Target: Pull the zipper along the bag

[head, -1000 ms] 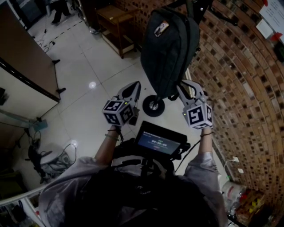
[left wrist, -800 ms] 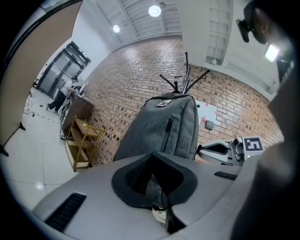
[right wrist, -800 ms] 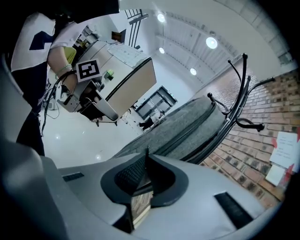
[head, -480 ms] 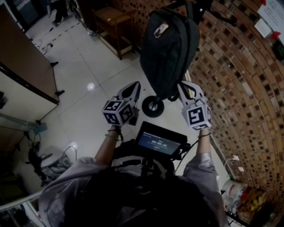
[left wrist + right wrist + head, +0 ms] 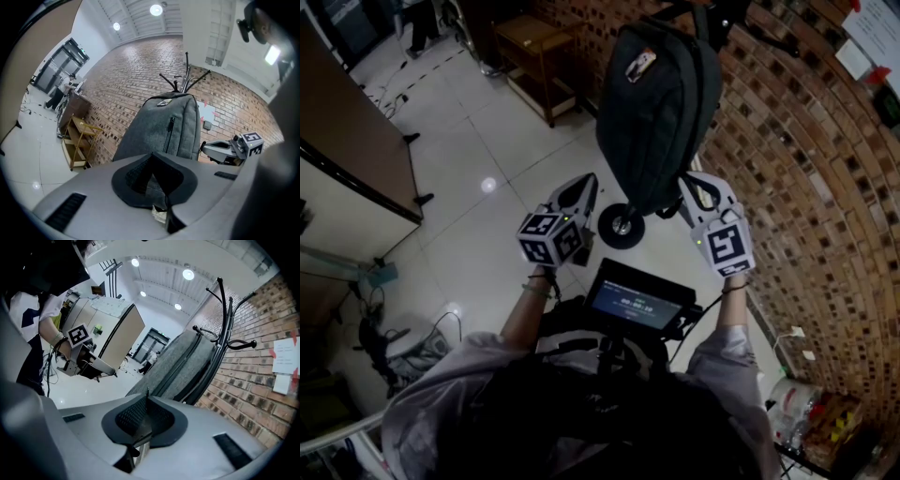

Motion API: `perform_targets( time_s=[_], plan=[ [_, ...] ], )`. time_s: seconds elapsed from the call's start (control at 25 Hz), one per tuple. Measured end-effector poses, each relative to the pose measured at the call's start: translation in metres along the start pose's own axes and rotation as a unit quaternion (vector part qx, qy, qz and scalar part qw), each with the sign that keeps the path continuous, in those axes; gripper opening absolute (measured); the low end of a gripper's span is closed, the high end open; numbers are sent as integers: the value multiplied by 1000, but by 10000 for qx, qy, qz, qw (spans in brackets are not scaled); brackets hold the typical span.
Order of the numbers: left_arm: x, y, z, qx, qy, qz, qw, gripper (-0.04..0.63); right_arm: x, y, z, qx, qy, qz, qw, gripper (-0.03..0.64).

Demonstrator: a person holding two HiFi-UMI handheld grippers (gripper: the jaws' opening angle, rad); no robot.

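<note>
A dark grey backpack hangs upright from a black coat stand against the brick wall. My left gripper is at the bag's lower left edge, and in the left gripper view grey fabric sits pinched between its pads. My right gripper is at the bag's lower right side. In the right gripper view its pads are pressed together on a thin dark zipper pull that pokes up between them. The side zipper track runs up the bag from there. A short front-pocket zipper faces the left gripper.
The brick wall is close on the right, with papers pinned to it. The stand's wheel is under the bag. A wooden shelf unit stands behind on the white tiled floor. A small screen sits at my chest.
My right gripper's jaws, apart a second ago, have closed at the bag's lower right side, and its marker cube has shifted slightly right and down. The left gripper and bag have stayed put.
</note>
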State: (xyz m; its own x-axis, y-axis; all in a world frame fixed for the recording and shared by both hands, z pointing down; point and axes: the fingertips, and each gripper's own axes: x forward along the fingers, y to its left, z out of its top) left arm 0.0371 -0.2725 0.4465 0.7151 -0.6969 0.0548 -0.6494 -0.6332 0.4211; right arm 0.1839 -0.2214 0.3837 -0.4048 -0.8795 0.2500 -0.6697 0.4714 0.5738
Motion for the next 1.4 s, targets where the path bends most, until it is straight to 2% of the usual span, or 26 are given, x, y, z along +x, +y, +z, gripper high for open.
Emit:
perform_targets(
  time_s=[0.2,0.36,0.84,1.4],
  plan=[
    [1,-1,-3,33,37,-31,10000,8,-1,-2,7,88,-164,272,9995,12],
    [2,0,-3,14,47,-39,10000,8,-3,-13,17,261,-365,266,9986,12],
    [-1,1,-1,52,42,-22,10000,8,0,-35,45,-261,-376,222,9987,12],
    [-2,-8,-7,308,322,-168,9989,8,0,-42,52,-293,-238,244,9990,23]
  ],
)
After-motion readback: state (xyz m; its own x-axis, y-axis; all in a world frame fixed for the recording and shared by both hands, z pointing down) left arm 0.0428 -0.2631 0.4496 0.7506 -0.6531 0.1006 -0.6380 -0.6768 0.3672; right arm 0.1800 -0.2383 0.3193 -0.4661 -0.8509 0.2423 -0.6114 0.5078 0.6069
